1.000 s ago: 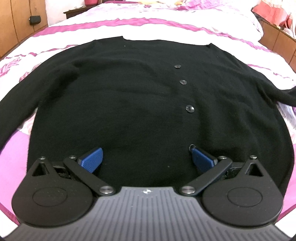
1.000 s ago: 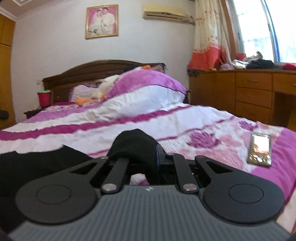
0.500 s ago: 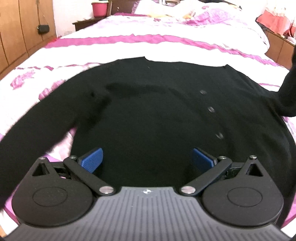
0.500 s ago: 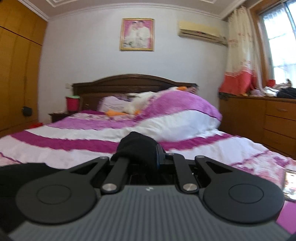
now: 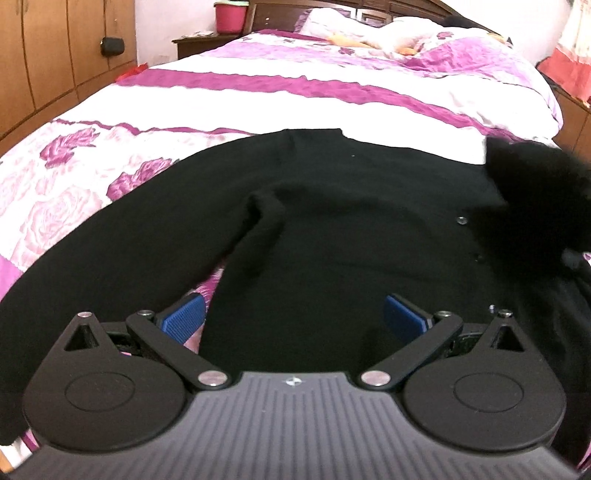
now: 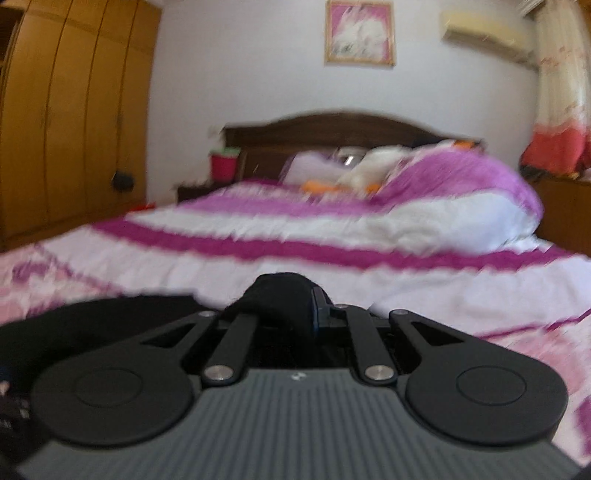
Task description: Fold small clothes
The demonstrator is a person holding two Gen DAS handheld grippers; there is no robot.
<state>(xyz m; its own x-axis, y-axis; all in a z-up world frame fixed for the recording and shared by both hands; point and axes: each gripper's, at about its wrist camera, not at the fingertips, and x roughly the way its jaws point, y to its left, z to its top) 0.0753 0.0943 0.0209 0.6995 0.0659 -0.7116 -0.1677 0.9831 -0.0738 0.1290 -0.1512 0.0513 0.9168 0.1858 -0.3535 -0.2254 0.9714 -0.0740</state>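
black cardigan (image 5: 332, 229) spread flat on bedspread (image 5: 295, 99), left sleeve (image 5: 110, 251) stretching out leftward. right gripper (image 6: 312, 310) clamped on right sleeve cuff (image 6: 280, 299), raised above the body. left gripper (image 5: 295, 317) spread wide, empty, over the hem, nearer that flat sleeve.

Wooden wardrobe (image 6: 74, 110) at left – dark headboard (image 6: 332, 127), framed picture (image 6: 359, 33) above.

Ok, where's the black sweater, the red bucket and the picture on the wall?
black sweater (image 5: 332, 236), left wrist view, middle of its front.
red bucket (image 5: 229, 16), left wrist view, its side.
picture (image 6: 359, 33), right wrist view, its centre.
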